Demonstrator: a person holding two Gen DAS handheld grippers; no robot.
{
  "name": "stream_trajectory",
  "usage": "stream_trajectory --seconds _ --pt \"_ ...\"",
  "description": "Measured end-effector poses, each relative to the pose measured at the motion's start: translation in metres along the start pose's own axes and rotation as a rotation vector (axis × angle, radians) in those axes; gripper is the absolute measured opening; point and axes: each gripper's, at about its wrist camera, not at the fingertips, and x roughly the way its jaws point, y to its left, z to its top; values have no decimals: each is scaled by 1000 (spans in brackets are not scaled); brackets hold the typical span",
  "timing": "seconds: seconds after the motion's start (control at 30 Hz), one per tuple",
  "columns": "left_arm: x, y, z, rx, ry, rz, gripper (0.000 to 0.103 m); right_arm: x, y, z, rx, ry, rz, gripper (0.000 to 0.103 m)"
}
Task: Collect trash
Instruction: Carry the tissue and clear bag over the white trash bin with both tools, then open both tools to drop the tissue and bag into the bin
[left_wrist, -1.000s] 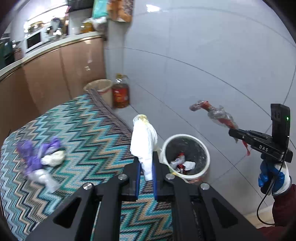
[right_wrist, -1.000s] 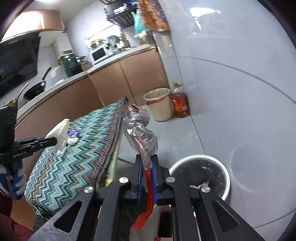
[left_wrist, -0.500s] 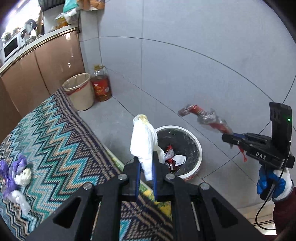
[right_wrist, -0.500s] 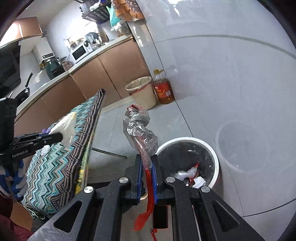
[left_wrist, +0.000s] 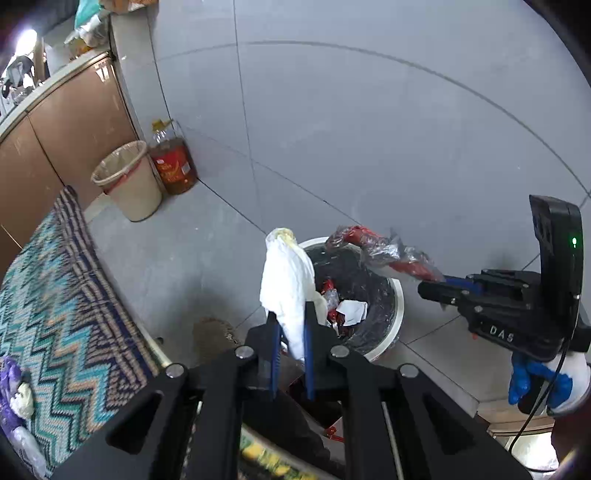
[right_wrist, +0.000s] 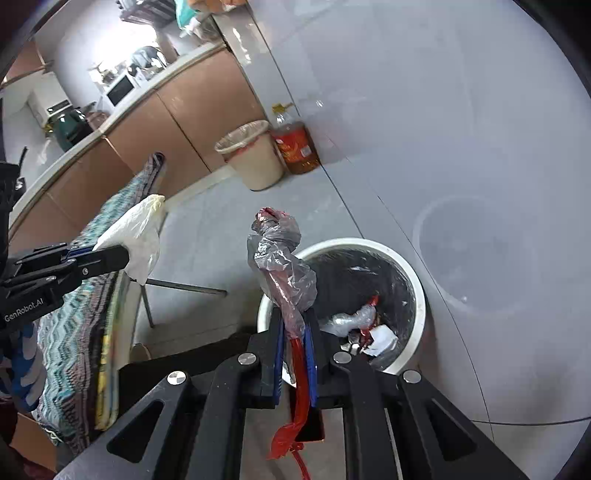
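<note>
My left gripper (left_wrist: 290, 317) is shut on a crumpled white tissue (left_wrist: 286, 280) that stands up between its pads, hanging just above the near rim of the white bin (left_wrist: 397, 299). My right gripper (right_wrist: 293, 325) is shut on a clear and red plastic wrapper (right_wrist: 280, 266), with a red strip trailing down below the jaws. That wrapper (left_wrist: 384, 253) also shows in the left wrist view, reaching over the bin's far rim. The white bin (right_wrist: 417, 291) has a black liner and holds several scraps of wrapper and paper.
A table with a zigzag cloth (left_wrist: 55, 295) is on the left, with purple and white trash (left_wrist: 13, 391) on it. A beige lined bin (left_wrist: 127, 181) and an oil bottle (left_wrist: 171, 162) stand by the brown cabinets (right_wrist: 184, 110). A blue-gloved hand (left_wrist: 535, 380) holds the right gripper.
Both grippers have come down and swung from over the table toward the white bin. The tissue and the wrapper now hang at the bin's rim, and the bin looks larger in both views.
</note>
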Motion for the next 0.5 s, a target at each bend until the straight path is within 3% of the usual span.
stream_trajectory --seconds 0.5 --pt "91 -18 26 -39 164 -70 11 47 -13 7 18 82 -100 12"
